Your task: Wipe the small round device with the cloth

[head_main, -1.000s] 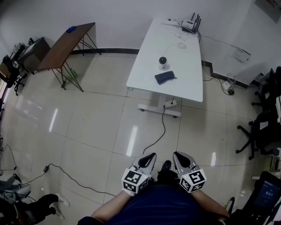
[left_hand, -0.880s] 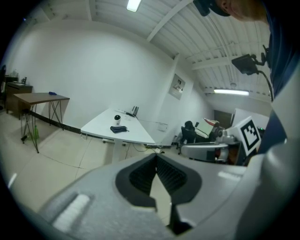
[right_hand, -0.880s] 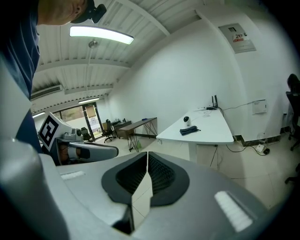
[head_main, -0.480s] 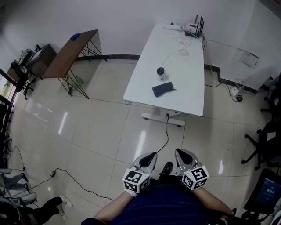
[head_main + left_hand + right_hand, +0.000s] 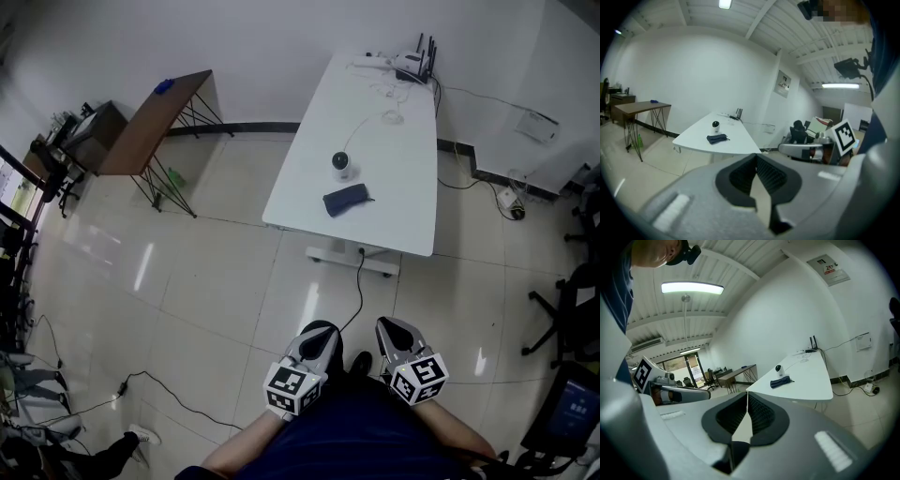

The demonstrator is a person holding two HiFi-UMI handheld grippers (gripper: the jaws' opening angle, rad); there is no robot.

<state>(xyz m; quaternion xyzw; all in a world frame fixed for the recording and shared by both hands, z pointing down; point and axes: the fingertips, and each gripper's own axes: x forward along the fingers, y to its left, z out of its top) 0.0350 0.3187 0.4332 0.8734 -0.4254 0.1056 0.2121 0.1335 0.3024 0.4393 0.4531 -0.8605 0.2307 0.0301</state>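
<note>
Pale tile floor: glossy. We see it fill most of the head view, and a dark cable trails over it from under the white table toward us.
White table: long, with one short edge turned toward us. It carries both of the task's things in its near half.
Brown table: it stands on thin dark legs off to the left, well apart from the white one.
Left gripper: we find its jaws pressed together with nothing between them. It is held low, close to the body and over the floor.
Right gripper: its jaws are likewise pressed together and empty. It sits just beside the left one, at about the same height.
Cloth: dark and folded, it lies flat near the table's left long edge, a little in from the near short edge.
Router: it sits at the table's far right corner with its antennas up.
Small round device: white with a dark face, it stands upright just beyond the cloth, on the far side from us and close to the same left edge. We cannot tell whether the two touch.
Device against grippers: it stands well apart from both, straight ahead of them across open floor, with the cloth between.
</note>
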